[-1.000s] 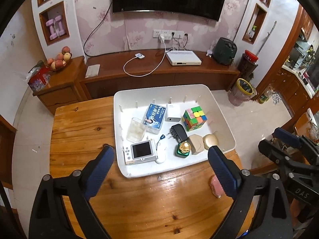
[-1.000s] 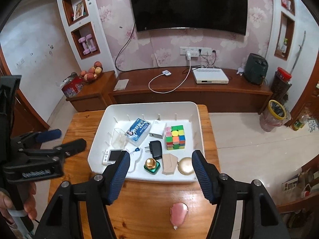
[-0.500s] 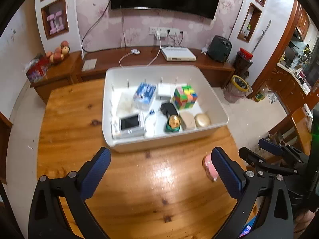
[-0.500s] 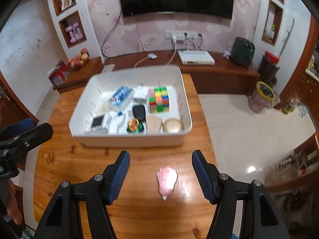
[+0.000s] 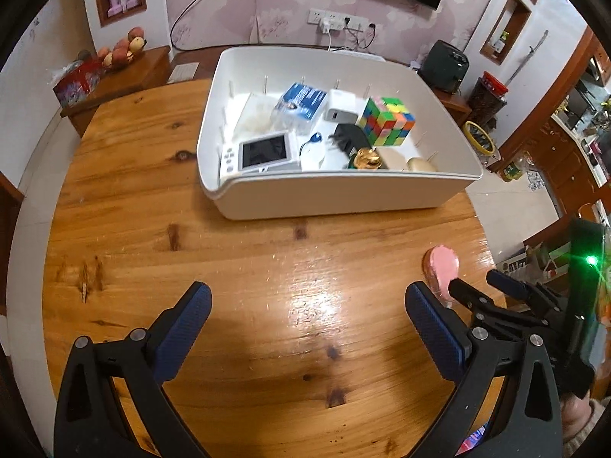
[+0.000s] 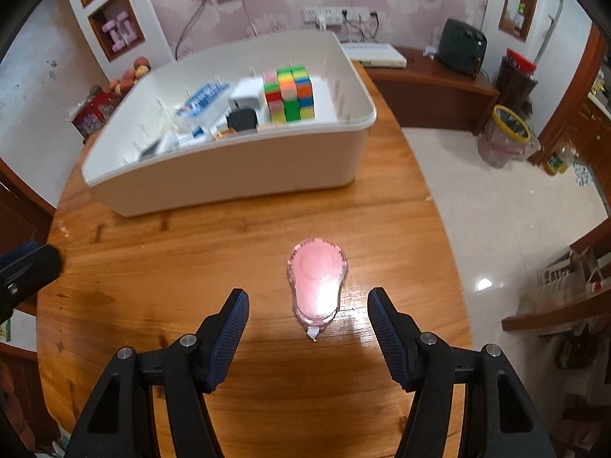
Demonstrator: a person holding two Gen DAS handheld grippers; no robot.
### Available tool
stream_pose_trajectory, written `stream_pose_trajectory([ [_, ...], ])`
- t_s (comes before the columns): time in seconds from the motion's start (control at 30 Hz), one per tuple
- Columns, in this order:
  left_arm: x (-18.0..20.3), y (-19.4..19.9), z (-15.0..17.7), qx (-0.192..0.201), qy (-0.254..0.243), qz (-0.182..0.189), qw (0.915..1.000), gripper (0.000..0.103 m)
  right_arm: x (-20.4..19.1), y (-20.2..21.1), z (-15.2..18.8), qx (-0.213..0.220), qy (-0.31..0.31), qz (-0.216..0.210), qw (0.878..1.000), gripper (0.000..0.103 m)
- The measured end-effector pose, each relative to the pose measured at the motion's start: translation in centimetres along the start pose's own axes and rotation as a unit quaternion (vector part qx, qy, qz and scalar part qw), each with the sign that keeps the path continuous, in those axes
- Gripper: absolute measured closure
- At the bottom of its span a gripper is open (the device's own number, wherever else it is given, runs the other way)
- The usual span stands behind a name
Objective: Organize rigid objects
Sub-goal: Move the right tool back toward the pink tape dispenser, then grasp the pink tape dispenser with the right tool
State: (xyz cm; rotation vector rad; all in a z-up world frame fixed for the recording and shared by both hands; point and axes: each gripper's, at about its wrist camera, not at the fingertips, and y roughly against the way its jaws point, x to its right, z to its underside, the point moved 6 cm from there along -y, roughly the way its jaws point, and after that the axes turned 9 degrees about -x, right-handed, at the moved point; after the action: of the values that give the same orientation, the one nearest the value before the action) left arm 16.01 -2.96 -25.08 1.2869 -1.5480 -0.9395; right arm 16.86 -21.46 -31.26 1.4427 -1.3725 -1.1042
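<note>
A pink comb-like object in a clear case point(image 6: 317, 286) lies alone on the wooden table point(image 6: 191, 252), in front of the white bin point(image 6: 229, 175). My right gripper point(image 6: 307, 297) is open just above the table. Its near end lies between the fingertips, and neither pad touches it. In the left wrist view the pink object point(image 5: 441, 265) is at the right, with the right gripper point(image 5: 479, 284) over it. My left gripper point(image 5: 307, 294) is wide open over bare table with nothing between its fingers. The white bin point(image 5: 343, 198) holds a colour cube point(image 5: 387, 120), a small camera point(image 5: 267, 150), a blue box point(image 5: 301, 101) and several other small items.
The table's rounded right edge point(image 6: 439, 229) drops to a tiled floor. Behind the bin runs a low wooden TV console point(image 6: 431, 76), with a bin-lined bucket point(image 6: 509, 129) on the floor to its right. Bare tabletop point(image 5: 126, 198) lies left of the bin.
Both grippers have come down toward the table, and the bin now sits higher in each view. The pink object has come between the right fingertips. The left jaws have widened a little.
</note>
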Motion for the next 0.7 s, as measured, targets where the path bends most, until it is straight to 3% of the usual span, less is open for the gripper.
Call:
stream_pose_trajectory([
  [0.33,-0.8,-1.7,0.5,-0.017,0.018,0.002,0.9997,0.002,-0.1,-4.1,-1.1,-0.029,0.007,0.025,0.999,0.037],
  [0.7,-1.2,-2.4,0.5,-0.023,0.022,-0.004,0.9995,0.002,0.2,-5.8,-1.2,-0.049,0.008,0.031,0.998,0.041],
])
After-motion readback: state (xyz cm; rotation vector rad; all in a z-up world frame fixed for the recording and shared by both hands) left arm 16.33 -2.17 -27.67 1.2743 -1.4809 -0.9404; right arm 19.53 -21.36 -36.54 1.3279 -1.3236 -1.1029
